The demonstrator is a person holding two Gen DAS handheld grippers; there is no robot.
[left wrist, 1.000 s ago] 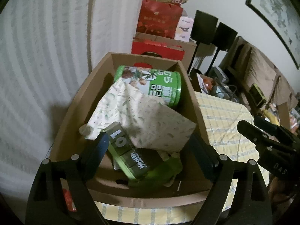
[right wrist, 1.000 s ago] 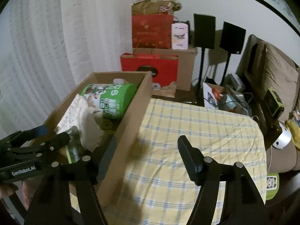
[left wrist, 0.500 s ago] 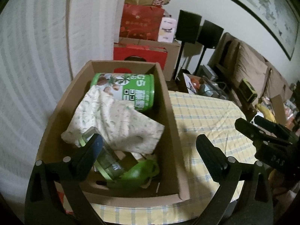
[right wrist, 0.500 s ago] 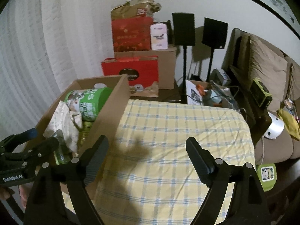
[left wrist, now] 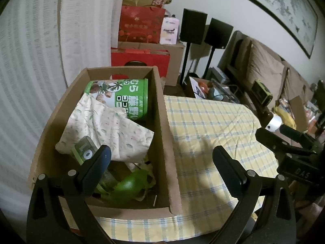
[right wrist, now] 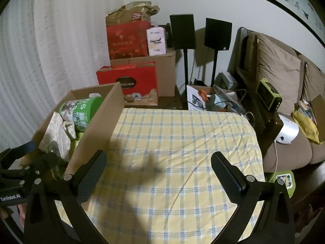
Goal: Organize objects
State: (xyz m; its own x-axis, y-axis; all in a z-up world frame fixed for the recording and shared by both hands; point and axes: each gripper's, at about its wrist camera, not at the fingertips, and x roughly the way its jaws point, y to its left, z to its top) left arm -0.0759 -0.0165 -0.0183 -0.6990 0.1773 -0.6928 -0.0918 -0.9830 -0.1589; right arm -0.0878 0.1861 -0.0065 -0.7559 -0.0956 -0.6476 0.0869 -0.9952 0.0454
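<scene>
Checked-cloth worktop [right wrist: 182, 142] showing bare; cardboard box [left wrist: 162, 134] sitting at its left edge, nearer left fingers [left wrist: 161, 168]. Both fingers gaping wide, gripping nothing; right fingers [right wrist: 158, 174] hovering over cloth.

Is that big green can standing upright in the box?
No, the green can lies on its side in the cardboard box, partly under a floral cloth.
</scene>
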